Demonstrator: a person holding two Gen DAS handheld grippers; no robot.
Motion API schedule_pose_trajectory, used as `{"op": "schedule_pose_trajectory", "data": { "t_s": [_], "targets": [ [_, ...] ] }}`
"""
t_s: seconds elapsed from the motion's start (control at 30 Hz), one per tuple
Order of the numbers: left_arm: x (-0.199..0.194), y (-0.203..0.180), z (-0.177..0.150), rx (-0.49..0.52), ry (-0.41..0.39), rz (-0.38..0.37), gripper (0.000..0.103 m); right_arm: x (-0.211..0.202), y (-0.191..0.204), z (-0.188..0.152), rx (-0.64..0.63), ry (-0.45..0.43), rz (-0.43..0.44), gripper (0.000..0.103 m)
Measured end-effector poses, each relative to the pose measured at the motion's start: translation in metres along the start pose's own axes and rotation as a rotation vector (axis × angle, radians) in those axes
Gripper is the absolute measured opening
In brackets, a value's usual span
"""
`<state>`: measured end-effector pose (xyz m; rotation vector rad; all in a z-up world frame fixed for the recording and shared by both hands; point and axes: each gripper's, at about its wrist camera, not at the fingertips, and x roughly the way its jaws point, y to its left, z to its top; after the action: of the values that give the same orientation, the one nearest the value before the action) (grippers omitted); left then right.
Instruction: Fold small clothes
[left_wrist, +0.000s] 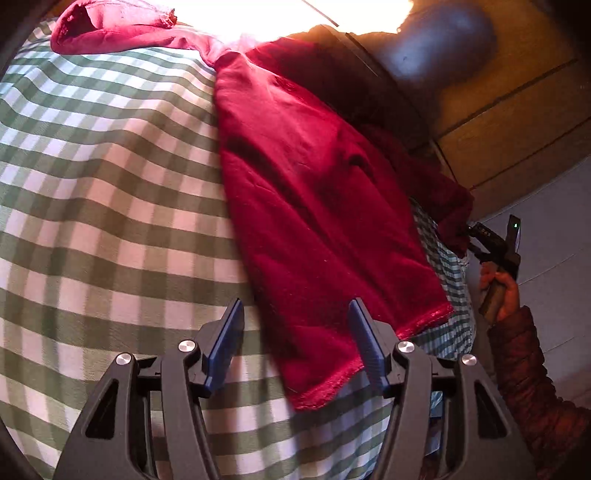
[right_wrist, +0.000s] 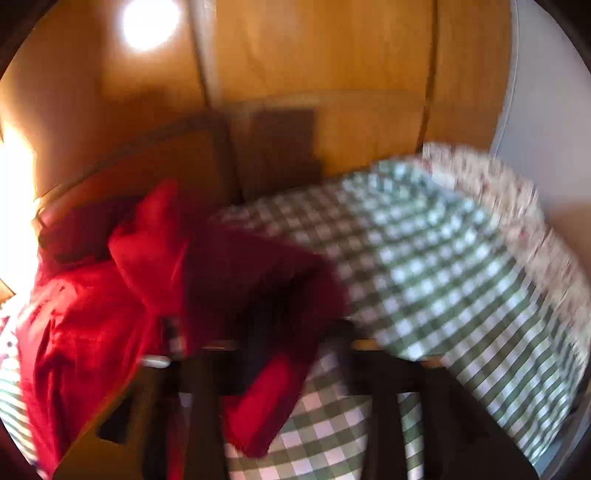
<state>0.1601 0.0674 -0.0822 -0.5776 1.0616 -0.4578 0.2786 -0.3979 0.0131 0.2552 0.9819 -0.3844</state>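
A dark red garment (left_wrist: 314, 192) lies spread on a green-and-white checked cloth (left_wrist: 110, 184). One hemmed corner of it reaches toward me. My left gripper (left_wrist: 295, 308) is open just above that corner, and its blue pads (left_wrist: 227, 343) stand apart without pressing on the fabric. My right gripper (left_wrist: 480, 240) shows at the garment's far right edge, held by a hand (left_wrist: 502, 291). The right wrist view is blurred. There the red garment (right_wrist: 110, 314) is bunched at the left, and a fold of it lies between the wide-apart dark fingers of my right gripper (right_wrist: 288, 354).
Wooden panels (right_wrist: 332, 55) rise behind the checked surface (right_wrist: 443, 277). A grey rounded object (left_wrist: 439, 40) sits at the far end, beside bright glare. A pale flowered fabric (right_wrist: 517, 206) borders the checked cloth on the right. A quilted reddish sleeve (left_wrist: 528, 369) is at the right edge.
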Motion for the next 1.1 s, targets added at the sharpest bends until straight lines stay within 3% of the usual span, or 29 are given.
{"op": "schedule_pose_trajectory", "data": {
  "t_s": [0.03,0.1,0.17,0.3,0.37,0.43,0.5,0.57,0.8,0.9,1.1],
  "targets": [
    [0.004,-0.003,-0.001,-0.001,0.000,0.008,0.058,0.000,-0.006,-0.006,0.038,-0.001,0.007,0.088],
    [0.012,-0.006,0.000,-0.010,0.002,0.014,0.055,-0.011,-0.009,-0.022,0.045,-0.037,0.017,0.089],
    [0.018,-0.011,0.002,-0.011,0.001,0.023,0.044,-0.020,-0.016,-0.045,0.049,-0.023,0.044,0.089],
    [0.027,-0.016,0.007,-0.036,0.007,0.023,0.023,-0.034,-0.002,-0.104,0.028,0.101,0.248,0.088],
    [0.029,-0.016,0.009,-0.042,0.004,0.035,0.011,-0.036,0.015,-0.135,-0.007,0.162,0.319,0.077],
    [0.031,-0.021,0.010,-0.029,-0.003,0.061,0.009,-0.032,0.037,-0.158,-0.031,0.222,0.377,0.066],
    [0.026,-0.015,0.016,-0.007,-0.021,0.090,0.008,-0.030,0.062,-0.172,-0.088,0.234,0.349,0.053],
    [0.013,-0.017,0.017,0.010,-0.058,0.107,0.007,-0.036,0.083,-0.176,-0.150,0.221,0.309,0.012],
    [-0.061,-0.010,0.016,0.052,-0.176,0.120,0.007,-0.110,0.085,-0.151,-0.277,0.069,0.333,0.008],
    [-0.087,-0.006,-0.002,0.077,-0.178,0.142,0.007,-0.146,0.076,-0.165,-0.335,0.045,0.352,0.008],
    [-0.100,0.003,-0.065,0.113,-0.070,0.212,0.007,-0.175,0.037,-0.243,-0.386,0.178,0.348,0.008]
  ]
}}
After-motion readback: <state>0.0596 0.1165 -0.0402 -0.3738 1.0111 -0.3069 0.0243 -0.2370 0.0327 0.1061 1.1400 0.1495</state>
